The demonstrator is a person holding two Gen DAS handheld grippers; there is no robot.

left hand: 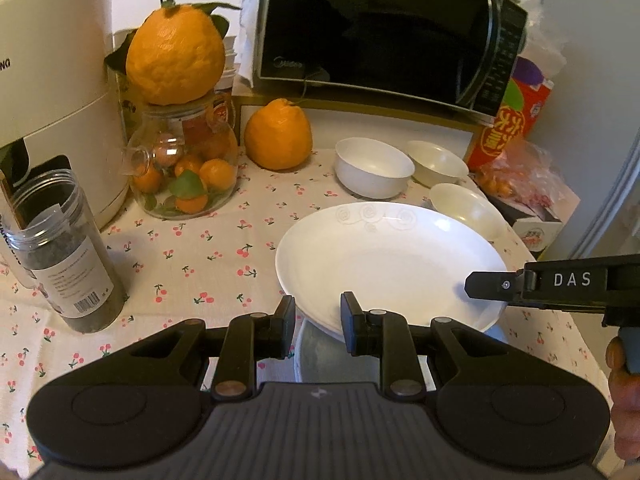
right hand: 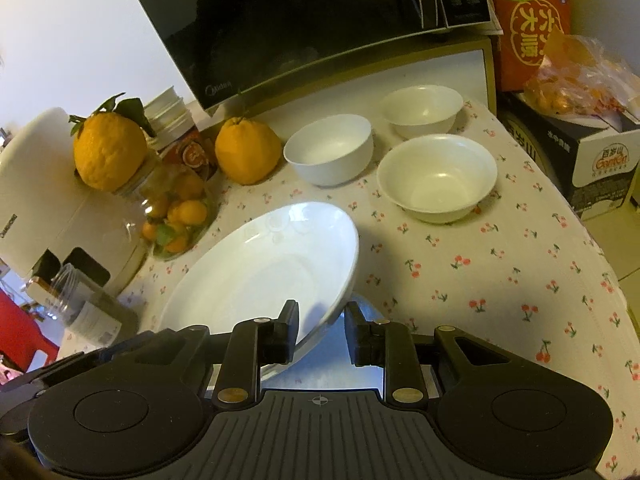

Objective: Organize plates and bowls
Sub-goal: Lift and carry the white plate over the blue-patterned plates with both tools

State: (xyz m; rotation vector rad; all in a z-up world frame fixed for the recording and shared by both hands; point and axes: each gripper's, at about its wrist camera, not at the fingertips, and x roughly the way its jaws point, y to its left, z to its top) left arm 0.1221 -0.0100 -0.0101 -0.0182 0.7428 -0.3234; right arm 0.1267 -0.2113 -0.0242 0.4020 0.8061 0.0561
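A wide white plate (left hand: 384, 260) hangs tilted a little above the cherry-print tablecloth (left hand: 192, 256), held from two sides. My left gripper (left hand: 319, 316) is shut on its near rim, one finger on top and one beneath. My right gripper (right hand: 322, 330) is shut on the opposite rim of the plate (right hand: 260, 272); in the left wrist view its finger (left hand: 492, 286) reaches in from the right over the plate's edge. Three white bowls stand upright behind the plate: one (right hand: 330, 150) beside the orange, one (right hand: 422, 110) at the back, one (right hand: 436, 178) nearest.
A black microwave (left hand: 380, 28) stands at the back. Left of the plate are a glass jar of small oranges (left hand: 184, 172) topped by a big orange (left hand: 176, 56), a loose orange (left hand: 278, 134), a clear canister (left hand: 64, 248) and a white appliance (left hand: 52, 80). Boxes and a fruit bag (right hand: 580, 80) crowd the right edge.
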